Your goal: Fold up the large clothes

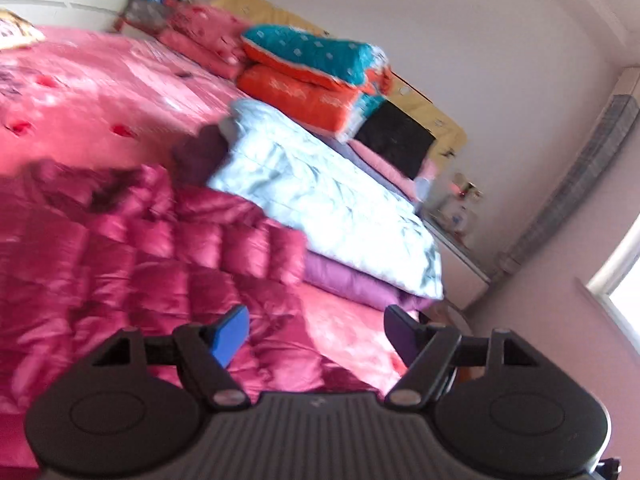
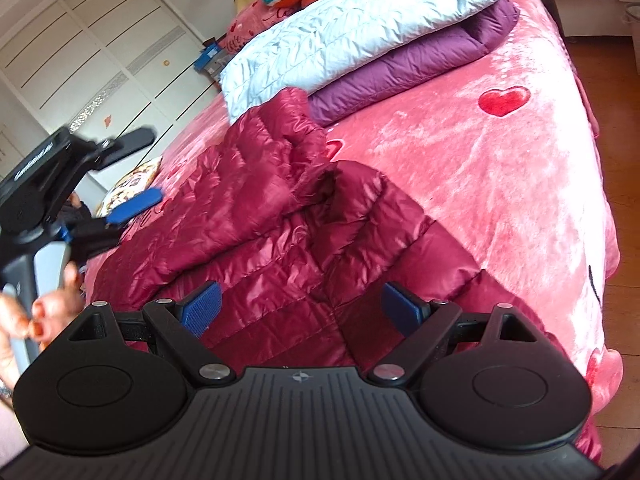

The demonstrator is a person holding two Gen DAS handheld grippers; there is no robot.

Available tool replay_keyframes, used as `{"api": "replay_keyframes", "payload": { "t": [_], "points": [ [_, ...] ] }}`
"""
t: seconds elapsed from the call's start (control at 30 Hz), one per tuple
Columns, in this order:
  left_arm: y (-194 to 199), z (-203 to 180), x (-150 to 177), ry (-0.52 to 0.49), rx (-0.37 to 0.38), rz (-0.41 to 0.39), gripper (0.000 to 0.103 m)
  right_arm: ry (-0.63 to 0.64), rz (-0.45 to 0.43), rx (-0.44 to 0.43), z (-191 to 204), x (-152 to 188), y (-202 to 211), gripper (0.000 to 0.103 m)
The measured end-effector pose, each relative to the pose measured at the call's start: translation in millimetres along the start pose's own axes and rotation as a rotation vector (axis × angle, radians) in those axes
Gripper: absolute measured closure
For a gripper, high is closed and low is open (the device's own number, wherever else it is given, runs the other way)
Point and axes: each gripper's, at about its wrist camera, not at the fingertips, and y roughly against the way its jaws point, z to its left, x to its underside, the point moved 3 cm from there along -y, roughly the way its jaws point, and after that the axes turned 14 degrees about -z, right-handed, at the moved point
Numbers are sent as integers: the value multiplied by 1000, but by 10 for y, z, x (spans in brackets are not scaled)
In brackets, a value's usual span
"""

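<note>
A dark red quilted down jacket (image 2: 280, 232) lies crumpled on the pink bed cover (image 2: 500, 168), its collar end near the folded quilts. It also shows in the left wrist view (image 1: 140, 264), blurred. My left gripper (image 1: 316, 332) is open and empty, held above the jacket's edge; it also shows in the right wrist view (image 2: 138, 168) at the far left, held by a hand. My right gripper (image 2: 300, 308) is open and empty, just above the jacket's lower part.
A folded pale blue quilt (image 2: 344, 28) lies on a folded purple one (image 2: 420, 68) behind the jacket. Orange and teal pillows (image 1: 316, 76) are stacked further back. White wardrobe doors (image 2: 100, 48) stand beyond the bed. Wooden floor (image 2: 612, 120) lies to the right.
</note>
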Motion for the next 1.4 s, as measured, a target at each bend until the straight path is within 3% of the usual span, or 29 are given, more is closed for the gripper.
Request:
{"api": "replay_keyframes", "payload": {
  "t": [0.1,0.27,0.4,0.57,0.73,0.93,1.13,1.27,1.33,1.4],
  "points": [
    [251,150,-147,-31,-91,-76,26,19,-5,8,-12,-10,-1,0],
    [620,688,-433,-129,-335,-187,22,69,-25,3,10,-34,-9,0],
    [913,1262,-617,-66,-464,-256,23,96,-42,-2,23,-66,-64,0],
    [1219,1771,-767,40,-428,-326,22,115,-80,13,111,-188,-193,0],
    [1147,1887,-746,60,-310,-338,23,151,-122,-26,360,-367,-465,0],
    [1036,1827,-667,3,-159,-275,21,216,-66,-13,584,-378,-1012,0],
    [891,1879,-609,-37,-130,-205,19,190,-17,14,581,-409,-1425,0],
    [856,1939,-592,-44,-124,-171,18,180,18,6,607,-398,-1601,12],
    [831,1956,-575,-53,-133,-147,18,192,25,-3,637,-364,-1646,29],
    [801,1964,-551,-72,-155,-118,18,231,24,-8,709,-311,-1665,36]
  ]
}}
